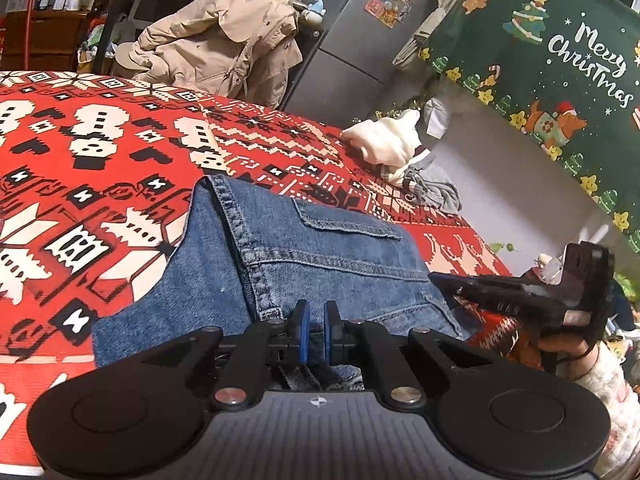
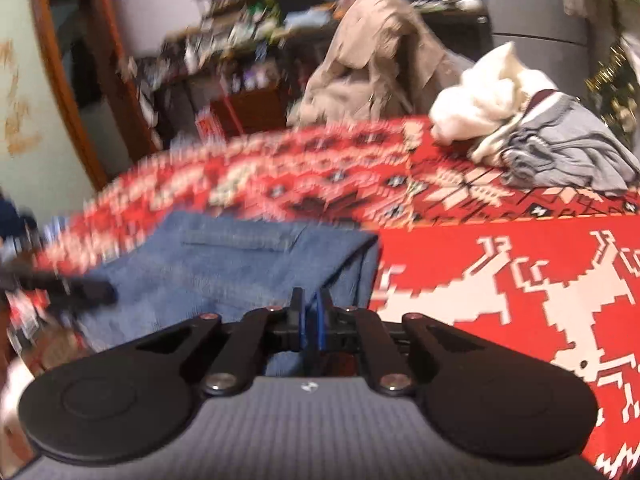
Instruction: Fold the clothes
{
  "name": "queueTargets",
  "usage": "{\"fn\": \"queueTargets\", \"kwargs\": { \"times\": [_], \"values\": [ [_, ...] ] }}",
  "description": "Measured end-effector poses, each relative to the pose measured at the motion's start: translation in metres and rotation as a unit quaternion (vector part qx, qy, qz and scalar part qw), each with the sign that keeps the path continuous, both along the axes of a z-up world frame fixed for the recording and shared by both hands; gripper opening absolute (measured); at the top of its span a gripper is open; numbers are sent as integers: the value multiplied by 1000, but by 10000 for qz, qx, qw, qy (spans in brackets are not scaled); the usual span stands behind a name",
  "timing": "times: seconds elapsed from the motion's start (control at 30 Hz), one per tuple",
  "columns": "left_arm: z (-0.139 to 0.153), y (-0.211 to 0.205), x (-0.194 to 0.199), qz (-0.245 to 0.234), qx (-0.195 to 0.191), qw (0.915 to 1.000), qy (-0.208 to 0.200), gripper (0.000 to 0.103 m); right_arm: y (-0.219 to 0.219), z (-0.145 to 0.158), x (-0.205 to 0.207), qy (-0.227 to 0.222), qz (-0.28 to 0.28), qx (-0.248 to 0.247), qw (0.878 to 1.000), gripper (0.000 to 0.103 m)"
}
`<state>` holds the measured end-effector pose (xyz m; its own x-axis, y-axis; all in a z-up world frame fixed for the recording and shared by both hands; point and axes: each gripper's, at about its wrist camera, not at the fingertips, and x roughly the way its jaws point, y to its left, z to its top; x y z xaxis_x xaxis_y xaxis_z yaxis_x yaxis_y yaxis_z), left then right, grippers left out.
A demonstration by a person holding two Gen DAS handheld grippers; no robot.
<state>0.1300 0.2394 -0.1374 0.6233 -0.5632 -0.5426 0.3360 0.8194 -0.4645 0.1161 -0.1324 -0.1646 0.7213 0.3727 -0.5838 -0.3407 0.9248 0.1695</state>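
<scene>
Folded blue jeans [image 1: 320, 248] lie on a table under a red Christmas-pattern cloth [image 1: 100, 160]. My left gripper [image 1: 316, 320] sits at their near edge, its blue pads almost together with denim showing in the narrow gap and under the linkage. My right gripper [image 1: 434, 278] comes in from the right, its fingertips closed at the jeans' right edge. The right wrist view is blurred. It shows the jeans [image 2: 240, 264] running under my right gripper [image 2: 310, 320], whose pads are nearly together on denim. My left gripper [image 2: 108, 292] shows there as a dark shape over the jeans' left side.
A loose pile of white and grey clothes [image 1: 392, 144] [image 2: 520, 128] lies at the far corner of the table. Behind it stand a beige coat on a chair [image 1: 224, 40], a grey fridge [image 1: 360, 40] and a green Merry Christmas banner [image 1: 560, 60]. A fuzzy white sleeve [image 1: 608, 384] holds the right gripper.
</scene>
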Motion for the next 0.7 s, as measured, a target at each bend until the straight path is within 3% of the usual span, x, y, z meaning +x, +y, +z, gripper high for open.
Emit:
{"fn": "queueTargets", "kwargs": {
  "times": [0.27,0.4,0.53,0.57,0.7],
  "values": [
    [6,18,-15,184,-199,9996,-31,7,-8,6,-26,48,133,-313,9994,10],
    [9,33,-16,472,-11,9988,-136,6,-10,17,-36,-56,217,128,9997,10],
    [-5,46,-16,857,329,9958,44,6,4,8,-34,19,282,-60,9996,10],
    [-8,50,-18,912,324,9953,65,2,4,4,-36,28,261,-62,9996,10],
    [-11,63,-30,1049,164,9944,22,3,-8,-1,-44,-10,121,226,9997,9]
  ]
}}
